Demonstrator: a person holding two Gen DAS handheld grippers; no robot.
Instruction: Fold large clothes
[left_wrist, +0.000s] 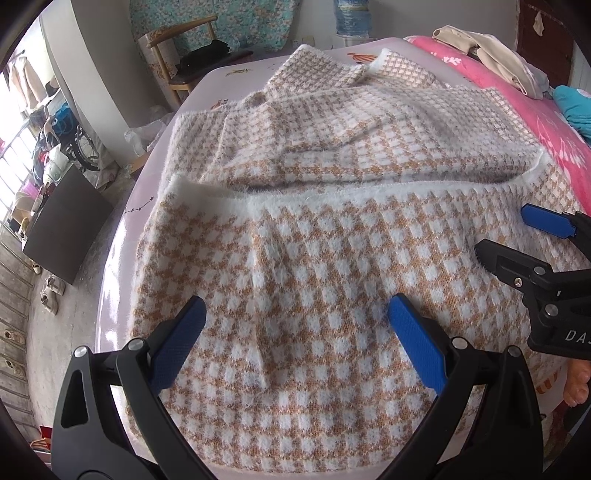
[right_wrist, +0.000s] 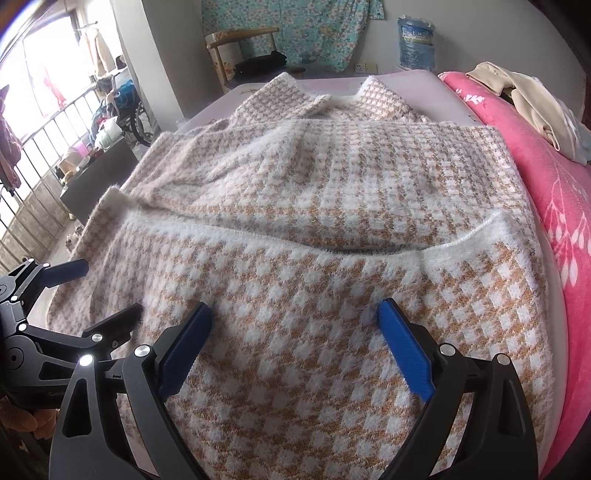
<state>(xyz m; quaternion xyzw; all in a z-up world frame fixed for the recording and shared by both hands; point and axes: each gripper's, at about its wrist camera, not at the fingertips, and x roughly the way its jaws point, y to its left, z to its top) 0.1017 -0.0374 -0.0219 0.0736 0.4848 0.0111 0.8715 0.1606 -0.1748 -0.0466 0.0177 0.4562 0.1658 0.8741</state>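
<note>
My left tongs (left_wrist: 297, 308): spread wide, holding nothing, poised over the near part of the checked sweater (left_wrist: 332, 229). My right tongs (right_wrist: 295, 314): likewise wide and bare, just right of the left pair. Sweater: tan-and-white, fuzzy, lying partly folded across the bed (left_wrist: 114, 266). Pink blanket (right_wrist: 554, 192): along the right. Wooden chair (right_wrist: 240, 48): far beyond the bed.

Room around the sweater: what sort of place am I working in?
Most likely a home bedroom: the sweater lies on a bed with a pink blanket, and a wooden chair stands behind.
</note>
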